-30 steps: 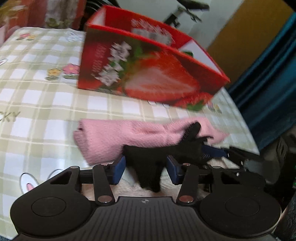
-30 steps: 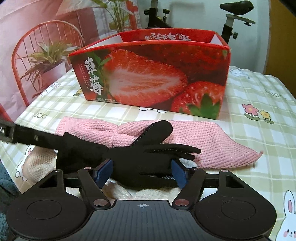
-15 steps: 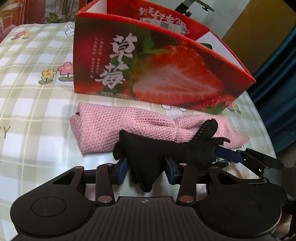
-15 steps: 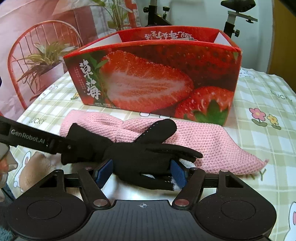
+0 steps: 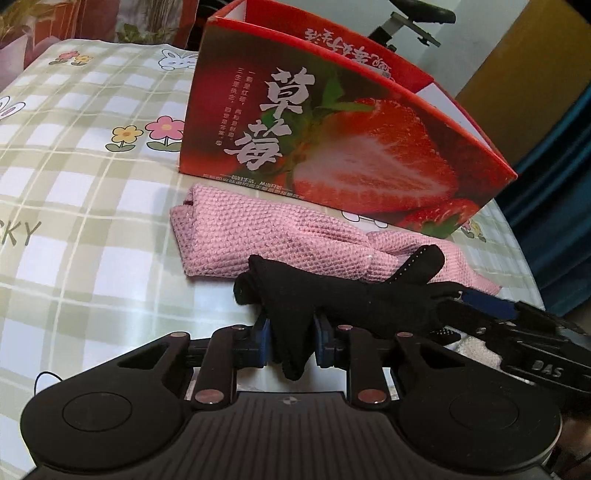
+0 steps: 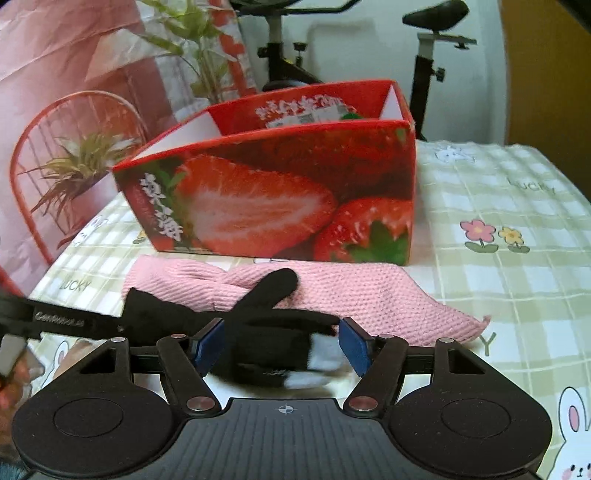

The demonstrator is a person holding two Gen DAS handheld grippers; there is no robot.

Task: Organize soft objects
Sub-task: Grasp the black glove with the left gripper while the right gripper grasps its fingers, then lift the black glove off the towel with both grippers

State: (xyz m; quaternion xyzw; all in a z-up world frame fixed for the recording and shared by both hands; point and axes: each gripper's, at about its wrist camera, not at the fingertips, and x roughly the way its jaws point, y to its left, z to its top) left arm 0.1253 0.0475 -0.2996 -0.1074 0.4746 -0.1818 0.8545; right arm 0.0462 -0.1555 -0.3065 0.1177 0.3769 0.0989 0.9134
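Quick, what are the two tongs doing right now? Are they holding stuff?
Left tongs: they have just been closing and now pinch the cuff of the black glove.
Right tongs: open, with the glove's finger end between the pads, not squeezed.

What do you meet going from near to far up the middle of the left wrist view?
Left gripper, its fingers closed on the cuff end of the black glove → pink knitted cloth → strawberry box → exercise bike behind the box.
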